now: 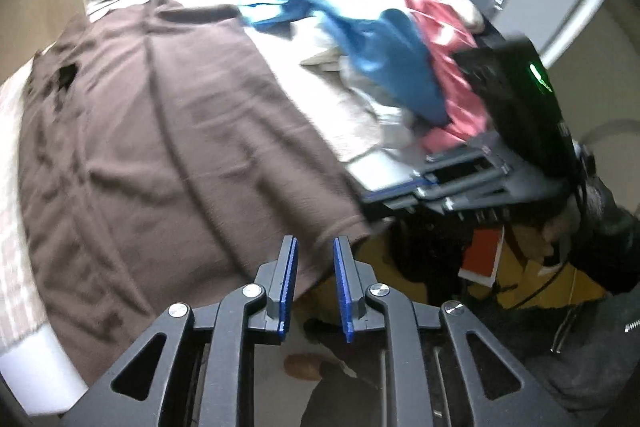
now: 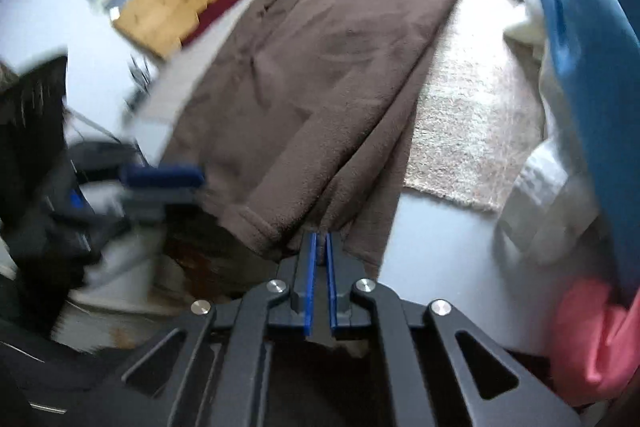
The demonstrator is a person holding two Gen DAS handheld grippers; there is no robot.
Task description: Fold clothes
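The brown garment's (image 2: 320, 99) hem is pinched by the right claw (image 2: 321, 247), while the left claw (image 1: 315, 247) is held spread, empty.

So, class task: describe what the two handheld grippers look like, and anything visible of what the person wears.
Both the left gripper and the right gripper have black linkage arms joined by round silver pivot bolts, ending in two flat fingers lined with blue pads. Seen from the left wrist camera, the right gripper's black body carries a glowing green light. A dark sleeve and a dark zipped garment show.
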